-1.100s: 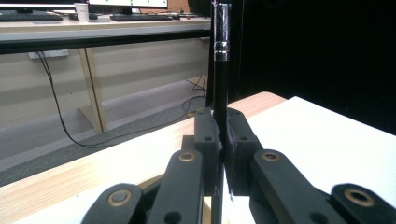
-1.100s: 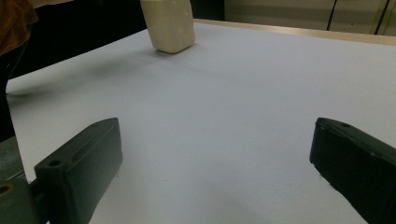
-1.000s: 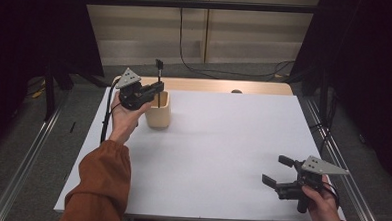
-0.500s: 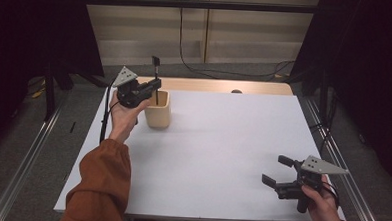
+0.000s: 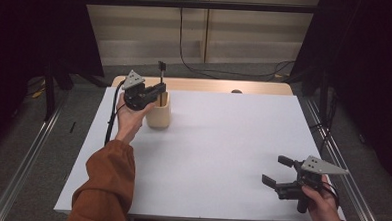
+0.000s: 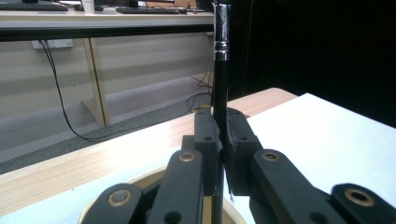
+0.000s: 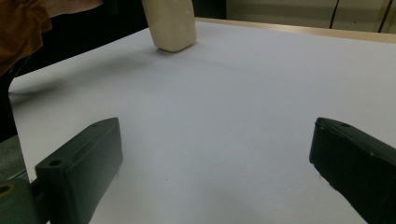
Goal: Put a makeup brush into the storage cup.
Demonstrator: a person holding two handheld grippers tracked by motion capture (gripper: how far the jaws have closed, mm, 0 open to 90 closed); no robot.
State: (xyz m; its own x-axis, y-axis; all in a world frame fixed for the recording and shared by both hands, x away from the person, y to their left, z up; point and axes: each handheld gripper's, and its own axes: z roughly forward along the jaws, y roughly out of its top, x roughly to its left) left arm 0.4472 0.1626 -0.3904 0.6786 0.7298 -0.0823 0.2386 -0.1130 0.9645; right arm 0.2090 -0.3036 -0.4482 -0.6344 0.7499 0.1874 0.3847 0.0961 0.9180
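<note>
1. Pen (image 6: 220, 84) stands upright over the cream cup (image 5: 159, 114), clamped between my left gripper's (image 6: 223, 140) closed jaws.
2. My right gripper (image 5: 276, 170) rests spread wide and empty, well apart near the table's (image 5: 223, 136) front edge.

I count one black pen (image 6: 220, 84) between my left fingers (image 6: 205, 140), one cream cup (image 5: 159, 111) just below them, and one table (image 5: 232, 142).

The white tabletop (image 5: 222, 141) is lying bare between the two hands, leaving wide room to pass. The cup (image 5: 159, 114) is standing at its far left, with the left hand-held gripper (image 5: 157, 91) and upright pen (image 5: 161, 74) blocking its mouth.
</note>
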